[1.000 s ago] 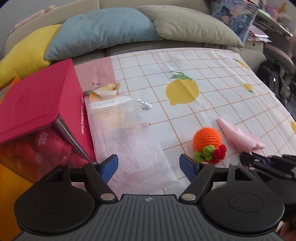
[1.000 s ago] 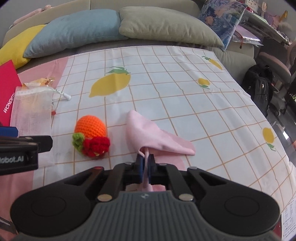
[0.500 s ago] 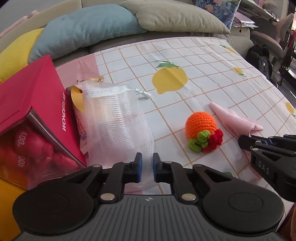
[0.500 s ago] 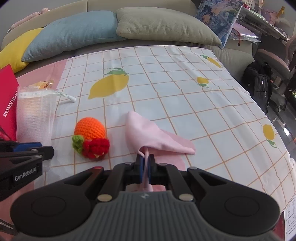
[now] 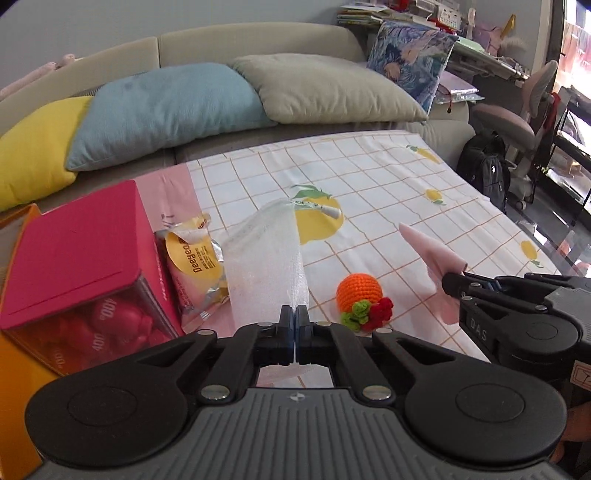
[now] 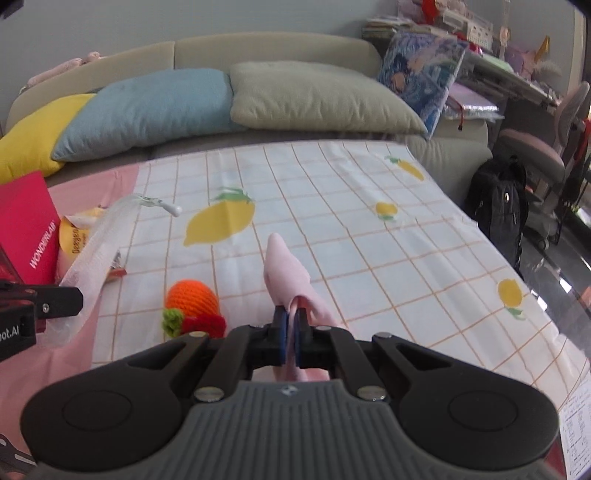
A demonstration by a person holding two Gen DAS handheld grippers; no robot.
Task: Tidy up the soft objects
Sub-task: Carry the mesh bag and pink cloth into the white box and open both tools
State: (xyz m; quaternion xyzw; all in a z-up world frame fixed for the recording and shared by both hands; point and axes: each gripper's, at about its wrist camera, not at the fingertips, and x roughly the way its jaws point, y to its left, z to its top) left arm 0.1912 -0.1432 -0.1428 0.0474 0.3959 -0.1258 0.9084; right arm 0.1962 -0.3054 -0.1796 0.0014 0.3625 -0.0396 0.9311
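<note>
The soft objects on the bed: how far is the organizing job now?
Nothing looks put away yet. In hand: the left gripper is shut on the mesh bag, the right gripper on the pink cloth. Left: the crochet orange lies untouched on the sheet.

wall: grey [image 5: 110, 33] | sofa: beige [image 5: 258, 44] | chair: pink [image 5: 506, 122] | floor: dark, glossy [image 6: 546, 266]
</note>
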